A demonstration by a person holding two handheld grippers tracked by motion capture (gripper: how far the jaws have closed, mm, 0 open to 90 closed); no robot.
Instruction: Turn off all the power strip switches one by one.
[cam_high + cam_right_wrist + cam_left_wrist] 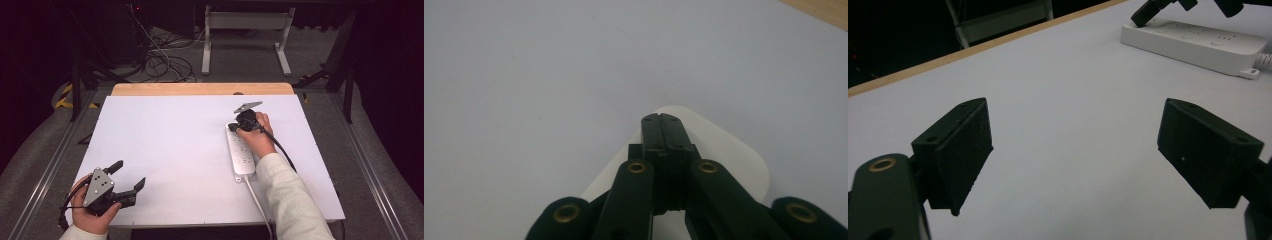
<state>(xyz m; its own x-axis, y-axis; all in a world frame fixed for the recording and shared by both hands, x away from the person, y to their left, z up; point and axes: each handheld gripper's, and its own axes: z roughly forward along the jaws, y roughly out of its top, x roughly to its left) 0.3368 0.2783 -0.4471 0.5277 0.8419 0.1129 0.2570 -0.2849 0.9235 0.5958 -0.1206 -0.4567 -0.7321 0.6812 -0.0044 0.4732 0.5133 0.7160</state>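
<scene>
The power strip (pixel 241 155) lies flat on the white tabletop (pixel 175 150), right of centre, its length running from about 12 o'clock down to 6 o'clock in the high view; a white cord (pixel 257 200) leaves its near end and runs toward the front edge.

The right gripper (pixel 234 127) sits over the strip's far end; the right hand (pixel 256 136) wraps it from the 4 o'clock side, forearm in a pale sleeve (pixel 290 200) slanting in from 5 o'clock, wrist bent so the gripper tips down toward 10 o'clock; its grey plate tilts up at the 12 o'clock side. In the right gripper view the jaws are pressed together with nothing between them, their tips over the rounded white end of the strip (pixel 734 150); whether they touch it I cannot tell.

The left gripper (pixel 129 176) is at the near left corner, about 8 o'clock from the strip and well apart from it; the left hand (pixel 90 212) holds it from below, pointing toward 2 o'clock. Its jaws are spread wide and bare; in the left gripper view they frame bare tabletop, with the strip (pixel 1198 45) at 1 o'clock.
</scene>
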